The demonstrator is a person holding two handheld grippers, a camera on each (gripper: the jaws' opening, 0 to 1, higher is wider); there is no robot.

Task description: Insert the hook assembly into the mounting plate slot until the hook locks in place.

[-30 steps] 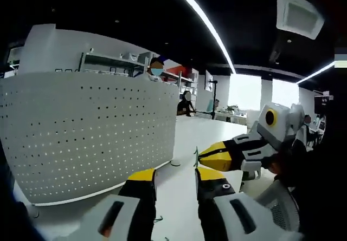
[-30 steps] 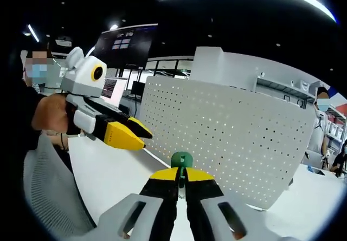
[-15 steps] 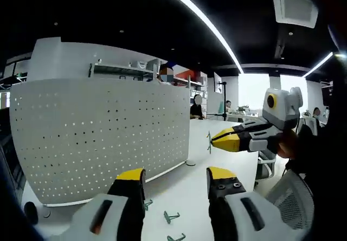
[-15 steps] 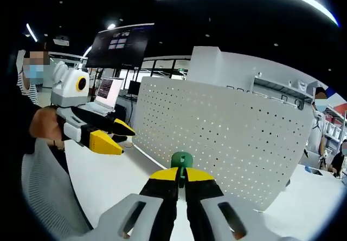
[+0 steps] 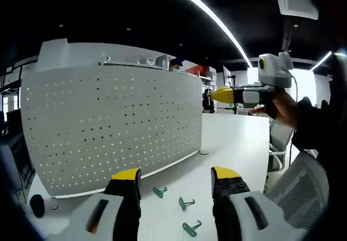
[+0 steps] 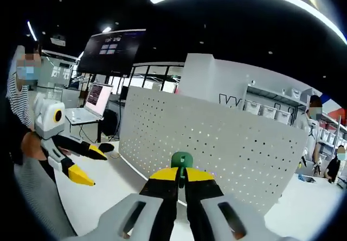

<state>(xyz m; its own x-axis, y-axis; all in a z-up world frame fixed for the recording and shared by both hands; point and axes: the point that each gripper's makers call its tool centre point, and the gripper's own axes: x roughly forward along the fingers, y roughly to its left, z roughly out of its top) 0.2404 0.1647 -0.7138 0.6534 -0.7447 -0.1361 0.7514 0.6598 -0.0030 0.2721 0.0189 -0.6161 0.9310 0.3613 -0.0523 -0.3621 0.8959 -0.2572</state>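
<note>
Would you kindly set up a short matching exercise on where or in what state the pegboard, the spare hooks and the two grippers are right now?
Things:
1. right gripper
2. left gripper
3. spare green hooks
4. white pegboard

States:
A. standing upright on the table
B. jaws apart, holding nothing
C. lying loose on the table
D. clamped on a green hook

Pairs: 1-D, 2-B, 3-C, 4-A

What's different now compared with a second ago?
The two grippers have drawn apart: the left gripper sits lower and farther off in the right gripper view. The right gripper stays shut on the green hook. The left's jaws stay open, and the pegboard stands as before.
</note>
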